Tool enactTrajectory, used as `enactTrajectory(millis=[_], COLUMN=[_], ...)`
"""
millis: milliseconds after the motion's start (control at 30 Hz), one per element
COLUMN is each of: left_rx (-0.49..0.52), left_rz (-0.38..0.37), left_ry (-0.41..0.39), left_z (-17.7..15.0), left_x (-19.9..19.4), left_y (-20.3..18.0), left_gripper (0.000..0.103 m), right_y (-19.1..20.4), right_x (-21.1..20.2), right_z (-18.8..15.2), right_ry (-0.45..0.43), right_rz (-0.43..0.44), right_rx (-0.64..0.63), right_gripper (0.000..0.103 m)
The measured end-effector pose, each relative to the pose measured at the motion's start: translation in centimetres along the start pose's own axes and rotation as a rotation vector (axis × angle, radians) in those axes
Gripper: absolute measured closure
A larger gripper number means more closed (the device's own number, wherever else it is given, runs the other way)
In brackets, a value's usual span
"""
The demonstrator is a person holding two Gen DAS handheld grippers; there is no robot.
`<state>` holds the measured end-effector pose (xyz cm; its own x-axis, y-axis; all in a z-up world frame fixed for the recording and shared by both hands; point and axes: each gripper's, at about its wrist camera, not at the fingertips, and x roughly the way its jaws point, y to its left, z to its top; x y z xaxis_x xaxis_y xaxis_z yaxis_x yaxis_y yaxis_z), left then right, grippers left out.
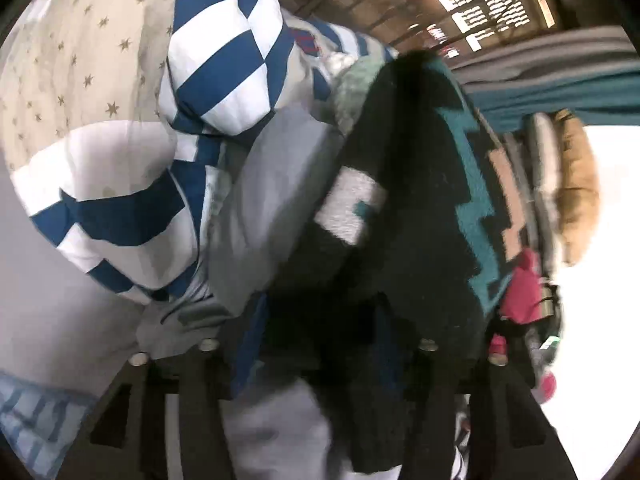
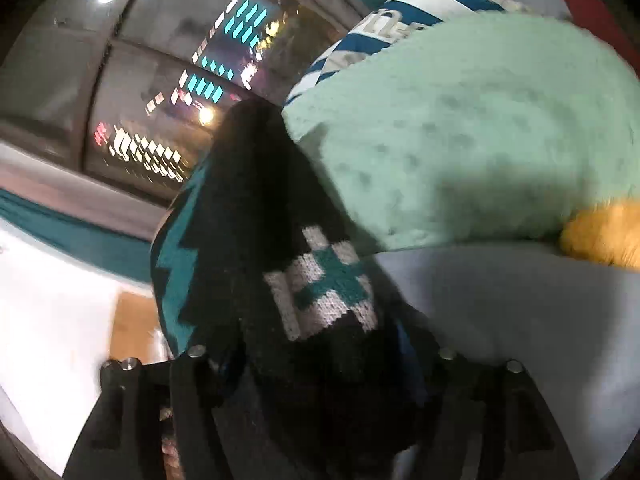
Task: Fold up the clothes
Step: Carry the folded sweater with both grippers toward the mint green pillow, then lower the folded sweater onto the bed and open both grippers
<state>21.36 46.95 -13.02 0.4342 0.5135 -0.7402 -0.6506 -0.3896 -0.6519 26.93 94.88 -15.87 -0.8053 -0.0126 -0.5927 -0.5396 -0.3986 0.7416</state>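
The left gripper [image 1: 320, 356] is closed on the black knit sweater [image 1: 400, 208], which hangs just in front of the blue-striped quilt [image 1: 224, 44]. The right gripper [image 2: 320, 364] also pinches the sweater, beside the quilt and touching a mint fleece [image 2: 480, 128].

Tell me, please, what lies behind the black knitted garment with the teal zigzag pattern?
Behind the black knitted garment a mint-green fleece and a blue-and-white striped bedding show. A pale grey cloth lies beside it. The garment covers what is directly under it and both grippers' fingertips.
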Motion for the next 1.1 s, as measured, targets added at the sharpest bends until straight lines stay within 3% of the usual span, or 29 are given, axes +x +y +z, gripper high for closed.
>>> enactTrajectory(millis=[67,167,233,300,333,400,433,467,567,700,767,900,1000,1100], left_rx=[-0.034,0.025,0.136,0.218,0.261,0.326,0.365,0.405,0.526,0.576,0.568,0.569,0.579,0.555], left_rz=[-0.027,-0.041,-0.053,-0.083,-0.108,-0.089,-0.078,-0.067,-0.035,-0.031,-0.04,-0.032,0.038,0.027], left_ry=[-0.039,-0.186,-0.267,-0.328,-0.346,-0.313,-0.299,-0.285,-0.234,-0.189,-0.181,-0.351,-0.51,-0.543], left_z=[0.3,1.0,0.9,1.2,0.9,1.7,1.3,1.0,-1.6,-3.9,-4.9,-7.7,-9.7,-11.4], left_x=[-1.0,-3.7,-5.6,-6.8,-7.4,-6.9,-6.6,-6.3,-7.3,-9.5,-11.5,-16.4,-18.7,-19.5], left_y=[0.4,-1.6,-4.0,-5.9,-6.9,-8.4,-9.3,-10.2,-11.7,-11.6,-10.4,-7.3,-5.3,-5.3], left_gripper=[0.045,0.045,0.045,0.049,0.065,0.089,0.092,0.093,0.1,0.1,0.1,0.1,0.1,0.1], right_y=[1.0,2.4,4.4,7.7,9.3,12.3,13.5,14.0,14.7,16.3,17.8,20.4,22.6,25.1], right_x=[0.0,-1.3,-3.4,-5.3,-5.8,-6.5,-6.3,-5.6,-4.3,-4.1,-5.0,-8.2,-10.4,-12.3], right_z=[-0.4,-0.9,-1.3,-1.8,-2.2,-3.3,-3.9,-4.6,-6.9,-9.7,-11.0,-13.9,-14.8,-16.9], right_ry=[-0.019,-0.065,-0.135,-0.207,-0.236,-0.288,-0.296,-0.273,-0.168,-0.103,-0.125,-0.272,-0.329,-0.368], right_rz=[-0.029,-0.087,-0.141,-0.2,-0.228,-0.28,-0.301,-0.302,-0.224,-0.066,-0.077,-0.186,-0.09,-0.066], right_rx=[-0.042,-0.081,-0.132,-0.259,-0.332,-0.485,-0.549,-0.581,-0.621,-0.573,-0.597,-0.66,-0.63,-0.687], right_gripper=[0.029,0.026,0.025,0.022,0.022,0.025,0.046,0.076,0.095,0.095,0.09,0.07,0.062,0.051])
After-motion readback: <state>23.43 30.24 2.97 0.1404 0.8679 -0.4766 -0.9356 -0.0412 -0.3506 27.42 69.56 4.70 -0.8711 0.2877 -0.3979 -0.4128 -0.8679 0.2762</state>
